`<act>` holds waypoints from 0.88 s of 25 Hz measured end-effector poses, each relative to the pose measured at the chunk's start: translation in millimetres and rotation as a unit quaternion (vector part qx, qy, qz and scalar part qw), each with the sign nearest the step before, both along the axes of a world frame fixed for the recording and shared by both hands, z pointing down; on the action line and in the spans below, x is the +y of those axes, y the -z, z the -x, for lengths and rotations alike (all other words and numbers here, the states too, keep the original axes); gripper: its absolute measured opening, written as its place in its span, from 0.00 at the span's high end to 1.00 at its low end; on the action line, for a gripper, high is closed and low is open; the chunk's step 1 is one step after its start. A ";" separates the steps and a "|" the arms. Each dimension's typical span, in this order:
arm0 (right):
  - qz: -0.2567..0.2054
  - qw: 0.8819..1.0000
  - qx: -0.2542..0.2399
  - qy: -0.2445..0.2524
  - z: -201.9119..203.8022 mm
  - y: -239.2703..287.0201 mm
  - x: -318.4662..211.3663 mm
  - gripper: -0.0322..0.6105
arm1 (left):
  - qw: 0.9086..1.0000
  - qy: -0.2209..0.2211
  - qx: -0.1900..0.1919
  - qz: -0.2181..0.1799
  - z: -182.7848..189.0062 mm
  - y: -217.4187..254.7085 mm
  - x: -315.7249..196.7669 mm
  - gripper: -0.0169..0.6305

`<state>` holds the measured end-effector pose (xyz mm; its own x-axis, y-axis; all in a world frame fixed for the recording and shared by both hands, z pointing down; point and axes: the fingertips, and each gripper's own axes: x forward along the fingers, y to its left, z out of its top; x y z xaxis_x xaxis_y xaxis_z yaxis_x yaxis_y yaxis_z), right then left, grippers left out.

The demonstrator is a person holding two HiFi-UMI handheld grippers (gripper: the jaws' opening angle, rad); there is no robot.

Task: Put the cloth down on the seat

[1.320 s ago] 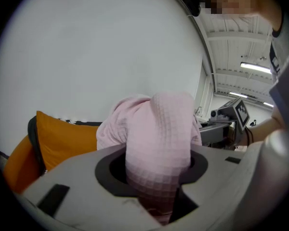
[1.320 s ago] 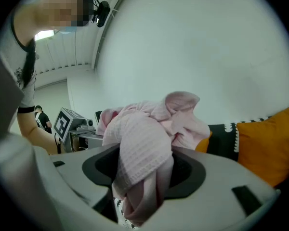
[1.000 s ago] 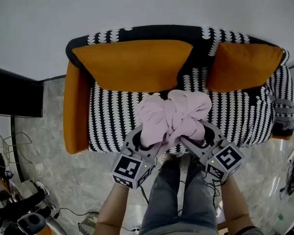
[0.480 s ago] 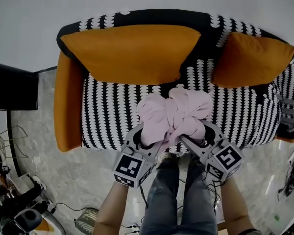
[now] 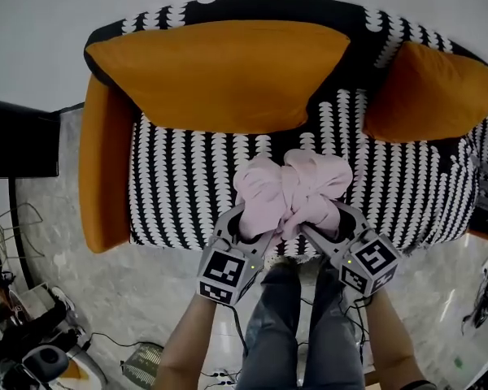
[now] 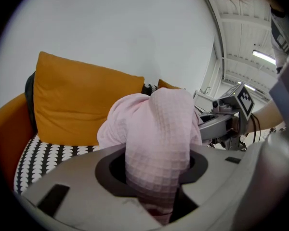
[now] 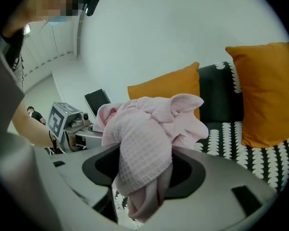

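Observation:
A bunched pink waffle-weave cloth point(image 5: 291, 192) hangs over the front part of the black-and-white patterned sofa seat point(image 5: 187, 193). My left gripper point(image 5: 248, 227) is shut on its left side and my right gripper point(image 5: 321, 224) is shut on its right side. In the left gripper view the cloth point(image 6: 156, 143) fills the gap between the jaws of the left gripper point(image 6: 156, 186) and rises above them. The right gripper view shows the cloth point(image 7: 144, 148) pinched in the right gripper point(image 7: 144, 177) and drooping below it. Whether the cloth touches the seat I cannot tell.
A large orange cushion point(image 5: 220, 71) leans on the backrest at the left, a smaller orange cushion point(image 5: 431, 92) at the right. An orange armrest point(image 5: 102, 177) bounds the seat's left end. The person's legs point(image 5: 309, 331) stand at the sofa's front edge. Cables and gear point(image 5: 32, 348) lie on the floor, lower left.
The sofa has grown larger and nearer in the head view; both grippers with the cloth have come down toward the seat. The grip on the cloth is unchanged.

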<state>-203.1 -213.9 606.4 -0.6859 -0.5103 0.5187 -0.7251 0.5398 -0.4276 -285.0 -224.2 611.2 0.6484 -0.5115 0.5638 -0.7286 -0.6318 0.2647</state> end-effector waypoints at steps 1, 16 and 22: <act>0.003 1.000 0.001 -0.001 0.4 -8.5 1.2 0.52 | 1.000 -0.001 -0.003 0.002 0.2 -8.2 1.1 0.65; 0.050 0.998 0.048 -0.001 0.0 -81.4 -0.3 0.52 | 0.998 0.011 -0.016 0.061 -0.2 -87.5 1.2 0.64; 0.064 0.996 0.060 -0.007 6.1 -100.0 -1.7 0.52 | 0.997 0.008 -0.039 0.062 7.2 -104.6 -1.6 0.64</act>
<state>-209.1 -215.6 706.4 -0.6088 -0.4439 0.6575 -0.7817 0.4769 -0.4019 -292.3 -225.8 715.9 0.5925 -0.4452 0.6714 -0.7598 -0.5857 0.2821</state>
